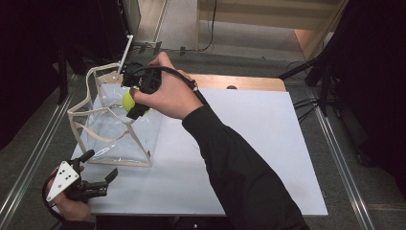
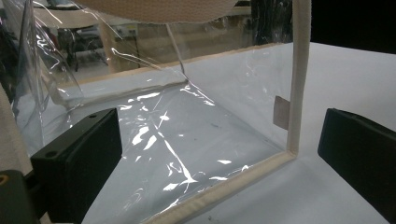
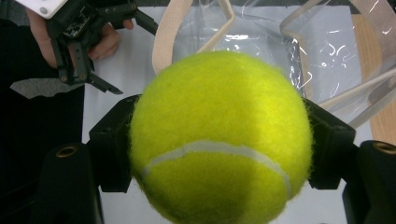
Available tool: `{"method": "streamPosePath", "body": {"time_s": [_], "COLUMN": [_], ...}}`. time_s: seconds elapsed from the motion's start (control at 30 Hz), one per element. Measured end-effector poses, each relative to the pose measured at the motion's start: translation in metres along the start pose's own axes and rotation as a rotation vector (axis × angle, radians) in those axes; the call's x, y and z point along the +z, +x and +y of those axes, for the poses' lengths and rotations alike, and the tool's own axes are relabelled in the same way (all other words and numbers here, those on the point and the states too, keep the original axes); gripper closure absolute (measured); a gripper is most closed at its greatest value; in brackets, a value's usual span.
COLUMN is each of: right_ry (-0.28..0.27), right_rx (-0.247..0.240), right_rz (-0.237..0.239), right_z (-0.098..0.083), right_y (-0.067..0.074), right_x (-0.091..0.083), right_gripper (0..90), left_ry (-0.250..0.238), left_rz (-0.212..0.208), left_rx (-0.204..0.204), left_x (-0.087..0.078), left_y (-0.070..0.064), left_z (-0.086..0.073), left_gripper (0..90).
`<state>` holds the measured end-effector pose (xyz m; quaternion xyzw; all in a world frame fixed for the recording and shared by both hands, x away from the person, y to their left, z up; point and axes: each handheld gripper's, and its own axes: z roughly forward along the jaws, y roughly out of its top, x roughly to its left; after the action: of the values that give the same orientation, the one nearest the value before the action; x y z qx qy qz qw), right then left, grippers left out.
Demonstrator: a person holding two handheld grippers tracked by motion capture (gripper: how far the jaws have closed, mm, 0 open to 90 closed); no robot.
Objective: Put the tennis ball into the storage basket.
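Over one clear bag (image 1: 119, 129), one tennis ball (image 1: 128, 100) between jaws

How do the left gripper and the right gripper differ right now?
The right gripper is shut on the tennis ball; the left gripper stands open with nothing between its jaws. The right gripper is raised over the clear bag; the left gripper sits low by the table's near edge, beside the bag. Both have black jaws.

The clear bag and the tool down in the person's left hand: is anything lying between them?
No. In the high view, only bare white table separates the left tool from the clear bag.
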<state>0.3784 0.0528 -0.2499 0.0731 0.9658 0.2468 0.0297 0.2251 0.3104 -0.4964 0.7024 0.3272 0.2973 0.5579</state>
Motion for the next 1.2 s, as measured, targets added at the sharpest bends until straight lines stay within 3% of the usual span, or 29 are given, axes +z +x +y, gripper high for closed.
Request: {"method": "streamPosePath", "body": {"time_s": [0.17, 0.6, 1.2], "right_ry": [-0.012, -0.009, 0.021], "right_rx": [-0.015, 0.004, 0.018], "right_rz": [0.004, 0.011, -0.002], "right_z": [0.007, 0.019, 0.022], "right_y": [-0.003, -0.014, -0.026], "right_x": [0.006, 0.023, 0.048], "right_gripper": [24.3, 24.2, 24.0], "left_ry": [-0.001, -0.003, -0.007], "left_rz": [-0.005, -0.007, -0.012], "left_rx": [-0.004, -0.006, -0.01], "left_x": [0.0, -0.001, 0.0], "left_y": [0.0, 0.001, 0.001], "left_z": [0.0, 0.0, 0.0], "left_gripper": [0.3, 0.3, 0.3]}}
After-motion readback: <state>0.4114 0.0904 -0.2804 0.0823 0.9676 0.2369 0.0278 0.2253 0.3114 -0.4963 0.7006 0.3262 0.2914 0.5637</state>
